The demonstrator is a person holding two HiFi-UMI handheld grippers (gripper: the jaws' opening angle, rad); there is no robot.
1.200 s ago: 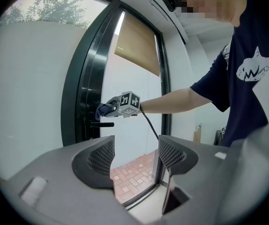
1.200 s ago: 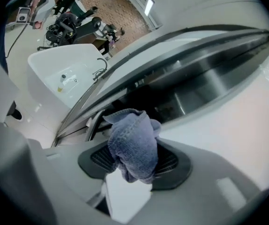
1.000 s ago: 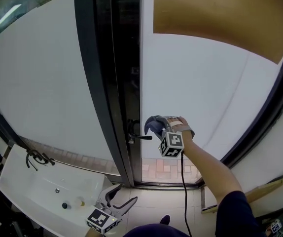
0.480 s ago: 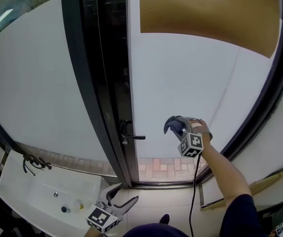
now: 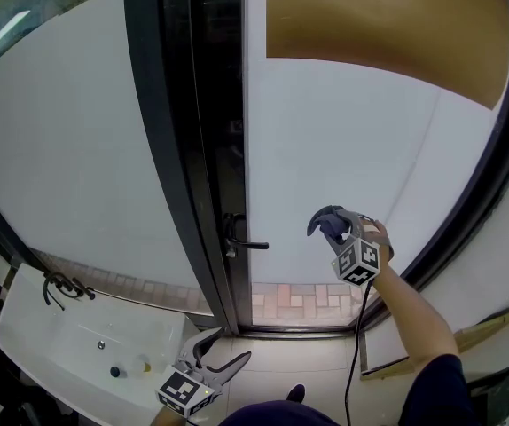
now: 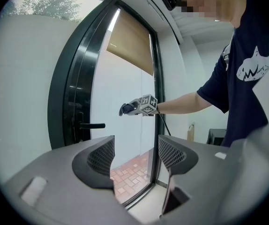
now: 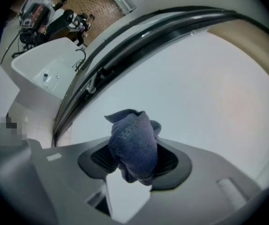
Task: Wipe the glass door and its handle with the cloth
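Cloth (image 7: 133,146) is dark blue, soft and light. It sits bunched up between the jaws of the right gripper (image 5: 341,231), which squeeze it tight. It is very close to the glass door (image 5: 343,131), to the right of the black handle (image 5: 247,244) and apart from it. Because it is floppy, it should bend around the handle easily, and a pinch in the middle of the wad looks best. The left gripper (image 6: 135,158) hangs low, jaws apart, with nothing between them.
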